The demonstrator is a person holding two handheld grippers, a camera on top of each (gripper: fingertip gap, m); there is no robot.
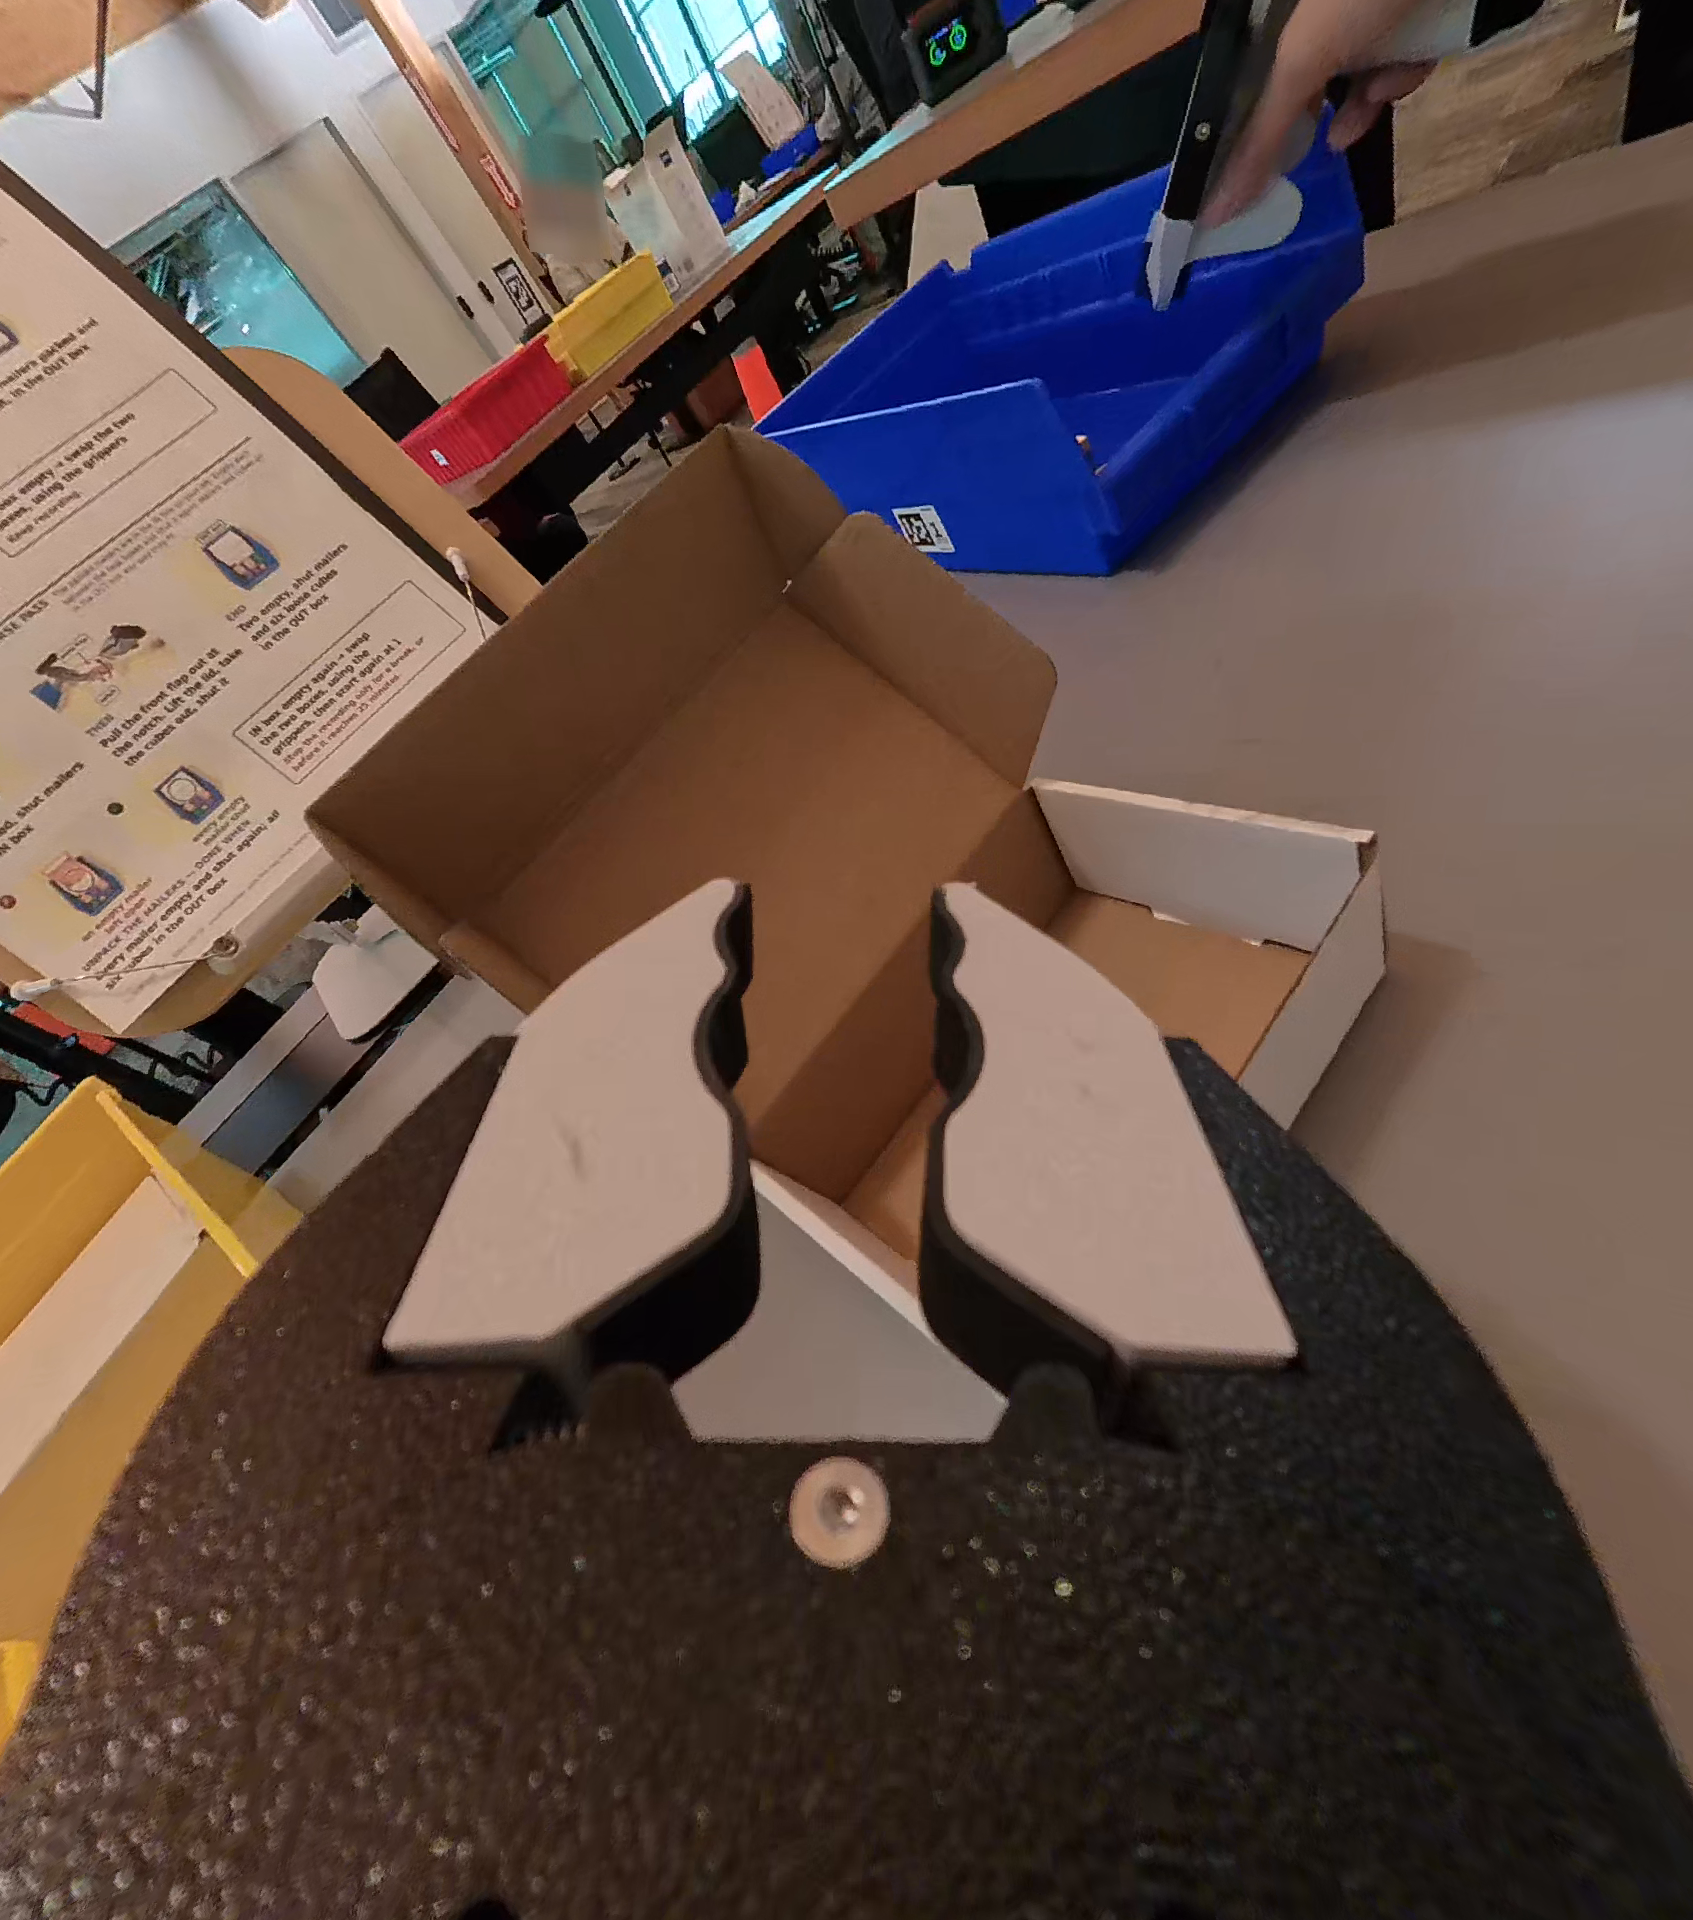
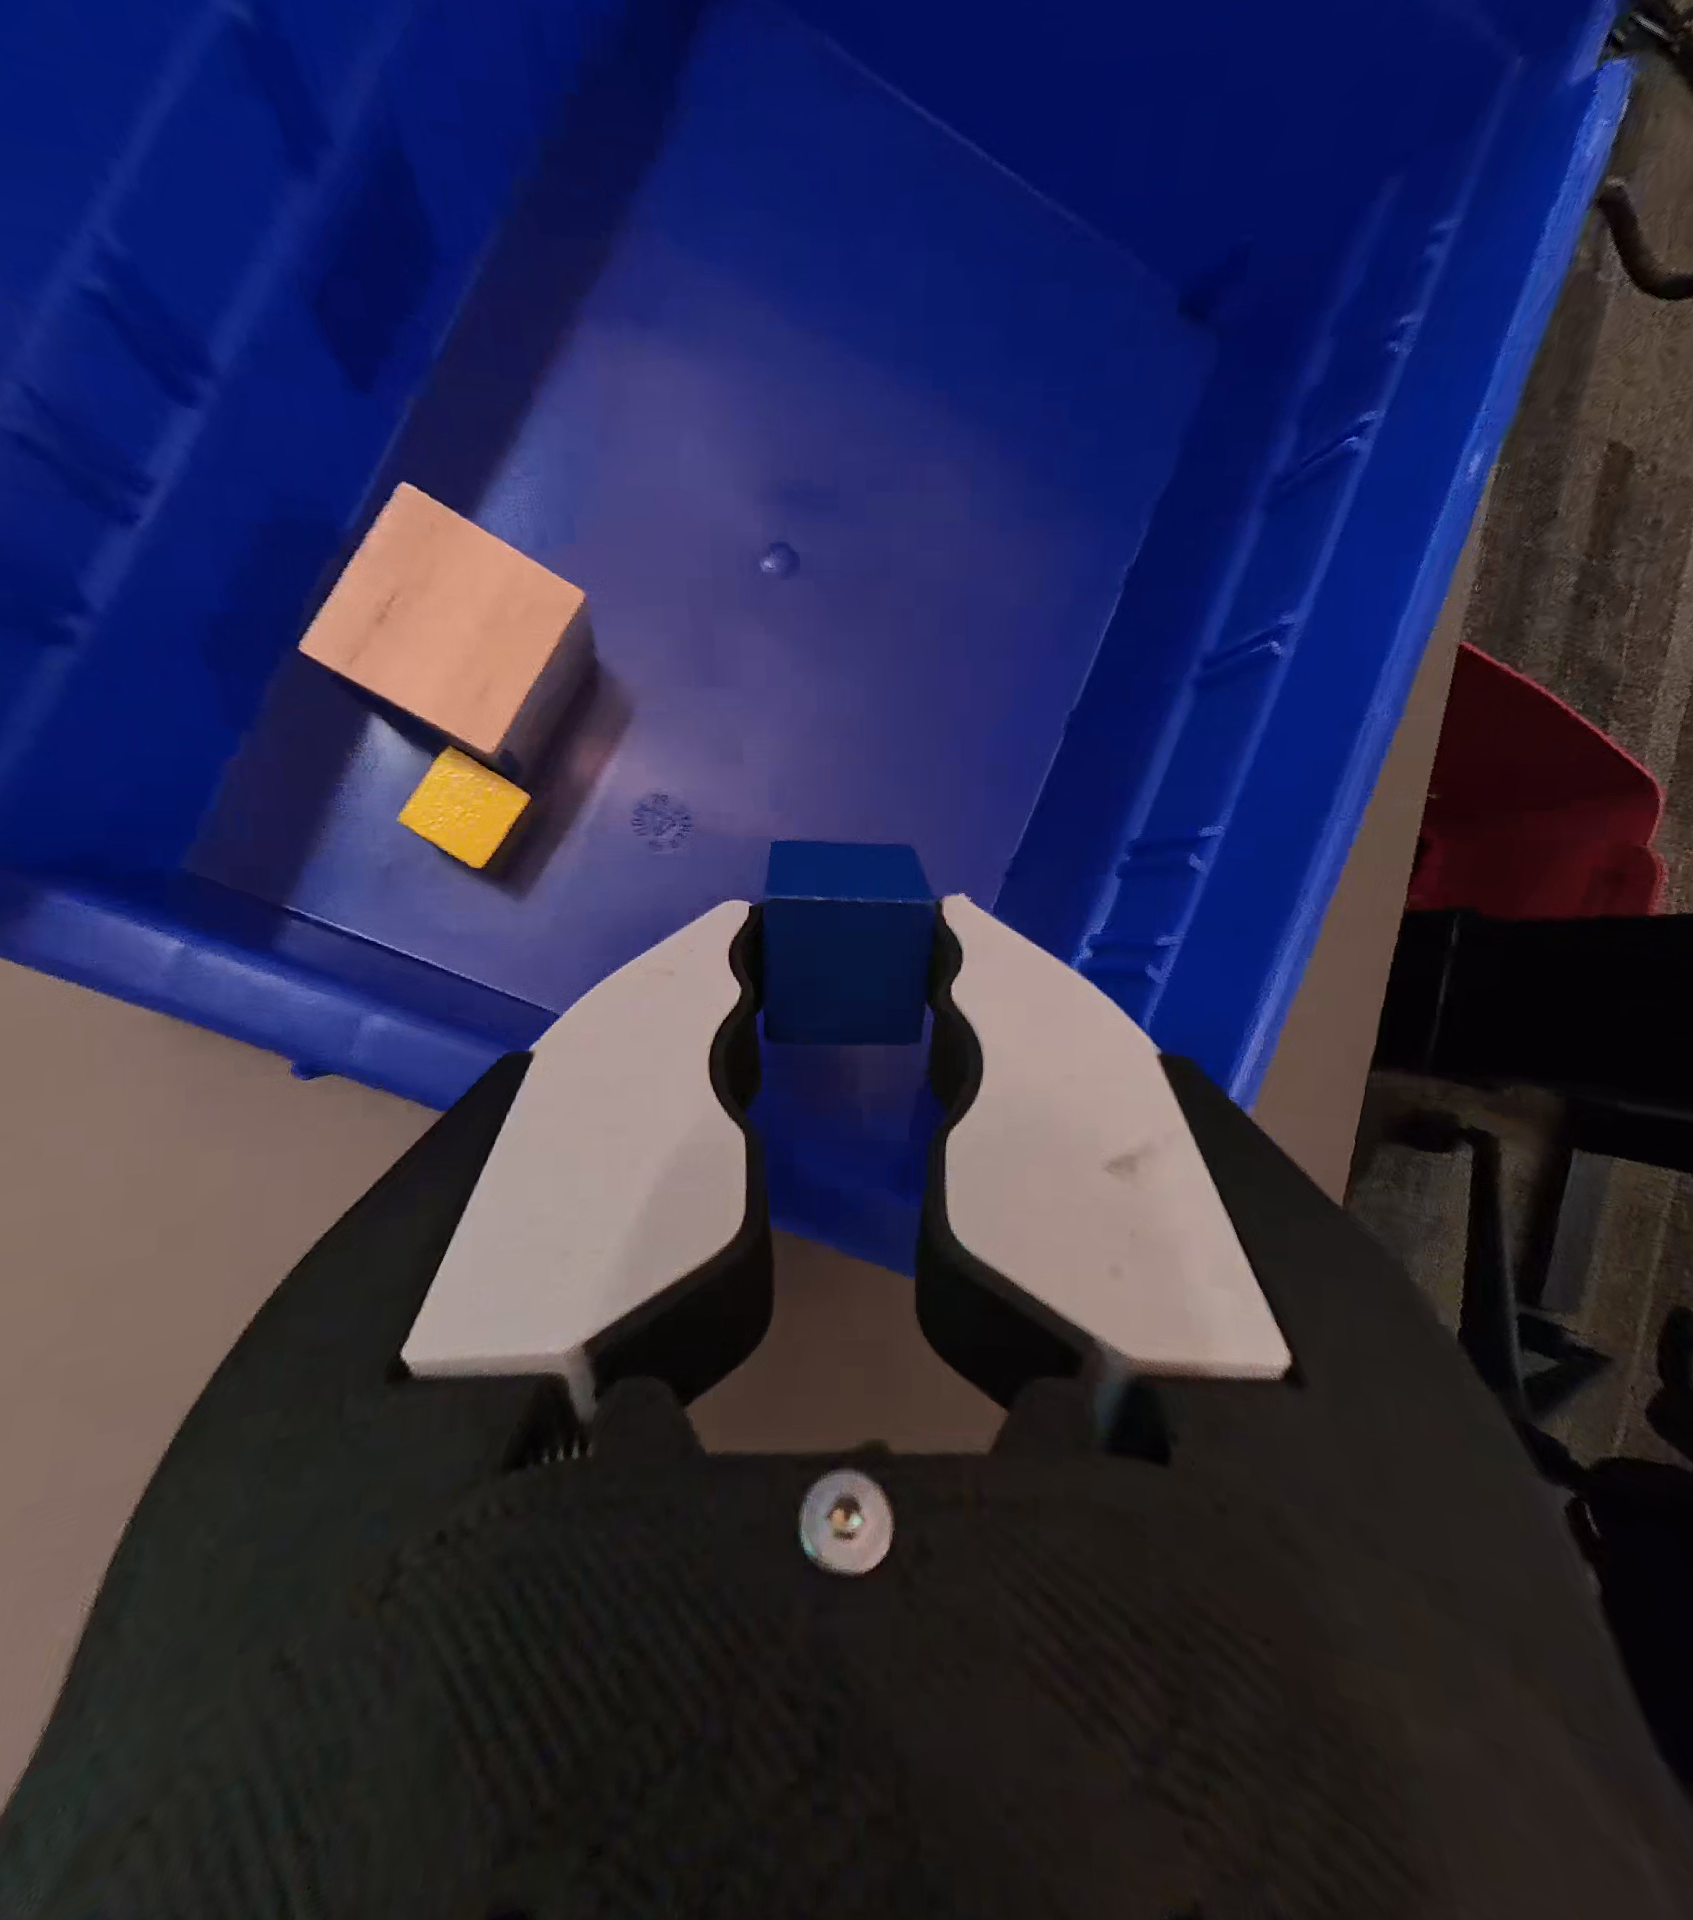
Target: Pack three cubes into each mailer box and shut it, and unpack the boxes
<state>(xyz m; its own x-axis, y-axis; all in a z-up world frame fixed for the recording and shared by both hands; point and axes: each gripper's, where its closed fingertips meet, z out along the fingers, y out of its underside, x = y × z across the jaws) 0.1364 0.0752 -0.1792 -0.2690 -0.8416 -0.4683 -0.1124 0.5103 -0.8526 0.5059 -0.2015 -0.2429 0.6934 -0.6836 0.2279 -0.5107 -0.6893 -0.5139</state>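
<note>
An open mailer box [image 1: 1237, 894], white outside and brown inside, lies empty on the grey table with its lid [image 1: 613, 727] up. My left gripper [image 1: 842, 925] is open and empty, over the box's near corner. My right gripper [image 2: 844, 914] is shut on a blue cube [image 2: 844, 951] above the near edge of the blue bin [image 2: 821, 312]. On the bin's floor lie a large plain wooden cube [image 2: 442, 618] and a small yellow cube [image 2: 463, 807], touching. In the left wrist view the right gripper [image 1: 1169, 260] reaches into the blue bin [image 1: 1029, 468] at the far right.
A yellow bin [image 1: 21, 1299] holding a white box stands at the near left. An instruction board [image 1: 94, 623] leans at the left. Beyond the table's right edge is carpet with a red chair [image 2: 1548, 810] and black furniture. The tips of one gripper are about 45 cm away from the tips of the other.
</note>
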